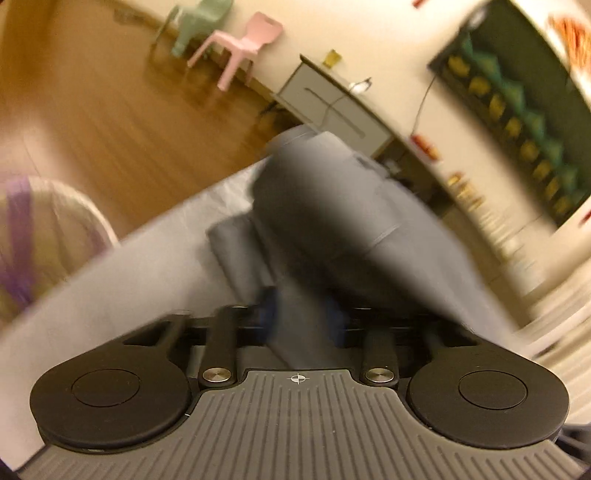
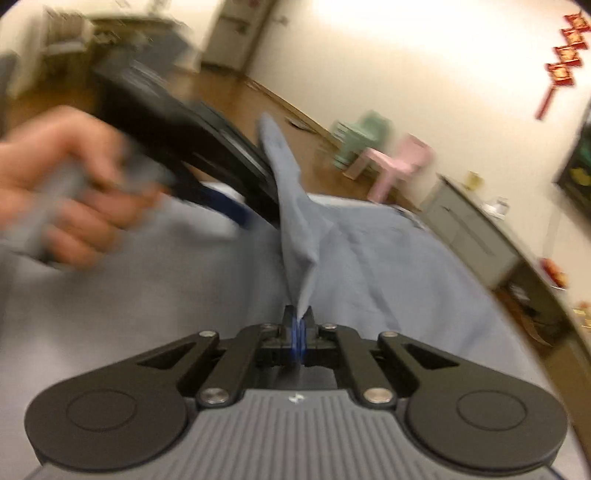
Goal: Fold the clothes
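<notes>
A grey-blue garment (image 1: 332, 221) lies bunched on a pale grey sheet (image 1: 110, 277). In the blurred left wrist view my left gripper (image 1: 301, 314) has a thick fold of it between its blue pads, which press on the cloth. In the right wrist view my right gripper (image 2: 299, 332) is shut on a thin edge of the garment (image 2: 369, 258). From there the cloth rises in a taut ridge toward the left gripper (image 2: 240, 214). A person's hand (image 2: 66, 184) holds that gripper at the left, above the sheet (image 2: 110, 314).
A striped round basket (image 1: 37, 229) stands off the sheet's left edge. Beyond is wooden floor (image 1: 110, 110) with a pink chair (image 1: 247, 44) and a green chair (image 1: 199, 22). A low grey cabinet (image 1: 332, 103) runs along the wall.
</notes>
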Tool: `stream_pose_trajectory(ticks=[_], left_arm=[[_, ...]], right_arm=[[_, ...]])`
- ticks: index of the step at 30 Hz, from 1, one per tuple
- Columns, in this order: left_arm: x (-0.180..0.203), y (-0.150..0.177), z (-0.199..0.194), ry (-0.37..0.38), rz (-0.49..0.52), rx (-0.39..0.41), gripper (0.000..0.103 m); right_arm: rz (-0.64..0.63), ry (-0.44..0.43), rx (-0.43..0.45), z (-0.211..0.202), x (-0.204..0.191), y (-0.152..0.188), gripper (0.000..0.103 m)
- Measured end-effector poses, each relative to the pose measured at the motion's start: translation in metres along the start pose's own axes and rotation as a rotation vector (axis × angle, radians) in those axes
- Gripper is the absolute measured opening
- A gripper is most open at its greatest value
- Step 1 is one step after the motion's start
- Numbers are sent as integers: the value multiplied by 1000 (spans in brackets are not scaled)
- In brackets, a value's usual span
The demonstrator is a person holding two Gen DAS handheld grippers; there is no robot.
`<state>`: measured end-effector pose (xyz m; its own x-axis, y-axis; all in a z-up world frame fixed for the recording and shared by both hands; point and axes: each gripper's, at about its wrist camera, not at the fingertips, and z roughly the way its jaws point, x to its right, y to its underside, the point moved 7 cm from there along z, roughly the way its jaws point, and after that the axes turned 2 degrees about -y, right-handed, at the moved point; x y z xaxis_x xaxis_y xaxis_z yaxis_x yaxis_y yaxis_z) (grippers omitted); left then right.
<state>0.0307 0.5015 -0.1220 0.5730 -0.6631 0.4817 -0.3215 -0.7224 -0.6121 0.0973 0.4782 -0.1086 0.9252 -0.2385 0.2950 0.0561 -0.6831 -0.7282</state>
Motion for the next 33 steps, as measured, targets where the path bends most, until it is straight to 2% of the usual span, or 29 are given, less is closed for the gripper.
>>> stream_pose_trajectory(ticks=[1, 3, 4, 5, 7, 8, 10, 11, 14, 17, 19, 20, 23, 26, 28, 29, 30, 33], left_arm=[[3, -2, 4, -25, 21, 5, 6], [5, -1, 9, -37, 23, 16, 6], [4, -1, 9, -34, 14, 20, 7], [1, 0, 6, -21, -8, 26, 8], [-5, 0, 0, 9, -51, 45, 13], [-8, -1, -4, 26, -73, 56, 22], [-8, -3, -10, 51, -93, 79, 32], [-6, -4, -12, 62, -82, 80, 31], [6, -2, -17, 100, -47, 77, 31], [17, 6, -12, 62, 12, 58, 30], [18, 9, -6, 22, 26, 46, 29], [16, 9, -2, -1, 23, 41, 22], [10, 8, 1, -40, -7, 47, 13], [-1, 8, 1, -15, -99, 46, 9], [-8, 7, 1, 8, -138, 39, 5], [-10, 7, 1, 18, -148, 33, 4], [-13, 6, 1, 28, -156, 28, 4], [-16, 4, 1, 43, -135, 19, 4]], right_arm=[[-5, -19, 11, -6, -4, 1, 7], [0, -40, -1, -15, -6, 6, 26], [20, -50, -9, -19, -3, 9, 44], [80, -66, -6, -28, 6, 14, 49], [203, -98, 1, -47, 26, 25, 50], [277, -112, 12, -55, 42, 30, 50], [423, -139, 32, -69, 73, 43, 50], [475, -135, 32, -73, 87, 52, 50], [503, -110, 3, -66, 111, 75, 51], [512, -192, -28, -54, 103, 82, 50], [501, -208, -19, -47, 96, 73, 50], [499, -214, -12, -43, 94, 65, 50], [520, -224, 34, -27, 97, 33, 49], [583, -179, 56, 9, 116, -4, 50], [627, -192, 57, 35, 124, -25, 51], [648, -202, 52, 49, 128, -34, 61], [663, -224, 20, 66, 129, -39, 66], [680, -255, -75, 112, 131, -44, 67]])
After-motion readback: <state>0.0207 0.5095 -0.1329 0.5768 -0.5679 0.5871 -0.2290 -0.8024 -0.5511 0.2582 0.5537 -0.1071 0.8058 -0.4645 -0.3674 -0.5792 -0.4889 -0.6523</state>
